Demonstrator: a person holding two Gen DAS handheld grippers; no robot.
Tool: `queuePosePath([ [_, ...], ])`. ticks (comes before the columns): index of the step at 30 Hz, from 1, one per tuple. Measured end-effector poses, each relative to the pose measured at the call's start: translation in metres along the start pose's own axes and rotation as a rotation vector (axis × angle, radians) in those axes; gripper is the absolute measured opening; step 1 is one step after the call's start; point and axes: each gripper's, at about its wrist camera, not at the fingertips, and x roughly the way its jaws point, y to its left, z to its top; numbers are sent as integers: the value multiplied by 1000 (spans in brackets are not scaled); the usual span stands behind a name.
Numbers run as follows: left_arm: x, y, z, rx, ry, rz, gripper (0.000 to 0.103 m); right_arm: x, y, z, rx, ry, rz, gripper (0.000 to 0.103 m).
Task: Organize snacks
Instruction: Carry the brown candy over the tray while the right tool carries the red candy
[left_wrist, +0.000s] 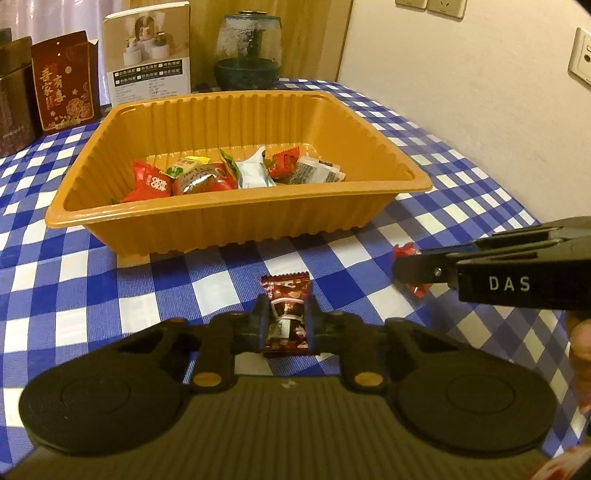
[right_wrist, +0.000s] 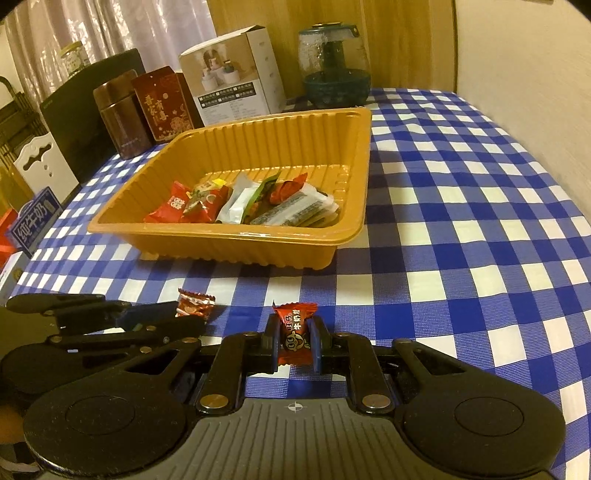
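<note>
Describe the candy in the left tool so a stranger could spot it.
Start at the orange tray on the checked cloth. In front of it, the left tool pinches a dark maroon candy. The candy in the right tool is brighter red.

Left wrist view sits low over checked tablecloth (left_wrist: 110, 273), looks forward along own fingers toward orange tray (left_wrist: 236, 221), close, long side facing; wall (left_wrist: 461, 92) runs along right edge; right gripper (left_wrist: 410, 273) enters from right. Right wrist view equally low, set further right, faces forward and slightly leftward; same tray (right_wrist: 236, 236) seen corner-on, near; left gripper (right_wrist: 177, 317) enters from left. Shared: tray, cloth, back row with white box (left_wrist: 147, 51) (right_wrist: 232, 81) and glass jar (left_wrist: 247, 48) (right_wrist: 332, 66).
</note>
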Motion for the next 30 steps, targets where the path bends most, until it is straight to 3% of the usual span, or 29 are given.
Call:
queuePosePath([
  [9, -25, -1, 0, -11, -6, 4, 17, -10, 10, 2, 1, -25, 25, 17],
  [30, -88, 15, 8, -76, -101, 57, 17, -51, 64, 1, -80, -162, 59, 17],
])
